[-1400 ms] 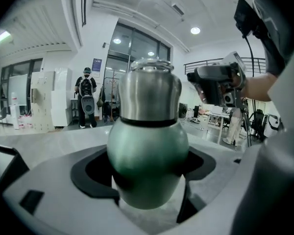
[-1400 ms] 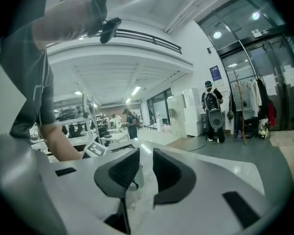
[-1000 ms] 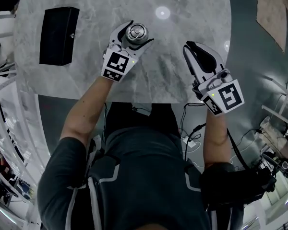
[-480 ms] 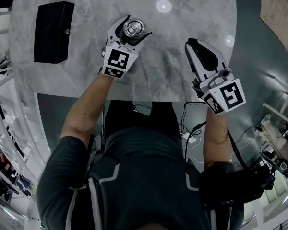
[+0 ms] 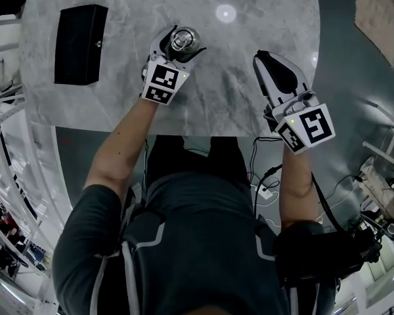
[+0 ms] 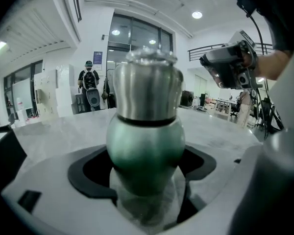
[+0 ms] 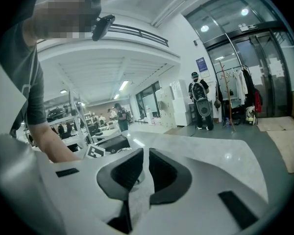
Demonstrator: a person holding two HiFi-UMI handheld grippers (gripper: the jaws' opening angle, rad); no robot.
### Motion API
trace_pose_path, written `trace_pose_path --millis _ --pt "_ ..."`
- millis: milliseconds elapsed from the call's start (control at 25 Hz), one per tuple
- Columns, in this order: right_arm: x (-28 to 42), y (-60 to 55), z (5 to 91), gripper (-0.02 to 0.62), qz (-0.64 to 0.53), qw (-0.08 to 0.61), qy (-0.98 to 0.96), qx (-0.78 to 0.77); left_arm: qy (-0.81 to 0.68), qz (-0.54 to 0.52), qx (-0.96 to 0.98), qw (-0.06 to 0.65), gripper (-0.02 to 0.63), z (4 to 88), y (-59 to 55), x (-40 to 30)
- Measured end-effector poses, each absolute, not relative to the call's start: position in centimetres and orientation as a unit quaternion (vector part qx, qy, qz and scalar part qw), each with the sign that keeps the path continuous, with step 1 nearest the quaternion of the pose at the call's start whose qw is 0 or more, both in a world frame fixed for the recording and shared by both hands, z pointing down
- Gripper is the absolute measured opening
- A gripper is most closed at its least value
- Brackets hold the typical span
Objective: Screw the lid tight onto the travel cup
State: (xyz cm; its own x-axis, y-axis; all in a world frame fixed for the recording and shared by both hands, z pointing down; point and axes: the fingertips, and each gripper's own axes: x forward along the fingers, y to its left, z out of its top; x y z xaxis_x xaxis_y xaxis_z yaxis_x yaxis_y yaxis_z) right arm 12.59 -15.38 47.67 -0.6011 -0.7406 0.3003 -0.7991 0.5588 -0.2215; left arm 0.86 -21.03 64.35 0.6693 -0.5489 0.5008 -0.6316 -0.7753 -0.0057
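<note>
- While the lid [image 6: 151,58] sits on top of the cup [image 6: 146,141], the left claw [image 5: 181,44] is clamped round the cup's green belly, below the steel shoulder. Judgement: this low hold keeps the body from turning and leaves the top free for the other claw.
- The cup stands upright between the jaws, over the grey stone table [image 5: 249,18], at twelve o'clock from the person's left forearm in the head view. Whether its base rests on the stone cannot be told; the jaws hide it.
- The lid looks clear and ridged and sits level on the steel neck. How far it is threaded down cannot be seen.
- The right claw [image 5: 268,63] hovers at three o'clock of the cup, well apart from it. Its jaws are drawn in to a narrow slit with nothing between them.
- Judgement: the right claw is too narrow for the lid as it stands. It would need to spread, cross to the cup, close on the lid's rim and twist against the left claw's hold.
- Risk, as judged: the rounded green belly offers the pads little flat surface, so the cup may spin in the grip under twisting.
- A black box [image 5: 81,44] lies flat at nine o'clock of the cup, well apart and out of the working path.
</note>
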Motion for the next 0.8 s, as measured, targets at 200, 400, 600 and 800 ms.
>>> trace_pose_path --millis 200,400,600,800 --pt "12.9 -15.2 46.0 0.057 0.168 0.082 -0.875 0.447 -0.342 0.251 0.901 0.091 0.394 63.0 -19.9 -1.6" --pt "12.4 -14.9 43.1 0.057 0.151 0.075 -0.880 0.443 -0.378 0.242 0.889 0.093 0.393 59.5 -18.4 -4.4" --pt "11.6 -14.4 40.4 0.057 0.138 0.074 -0.885 0.439 -0.380 0.197 0.898 0.101 0.391 53.9 -16.8 -4.7" --pt "11.6 -14.1 37.7 0.057 0.128 0.074 -0.884 0.444 -0.386 0.137 0.907 0.094 0.390 46.2 -16.0 -4.2"
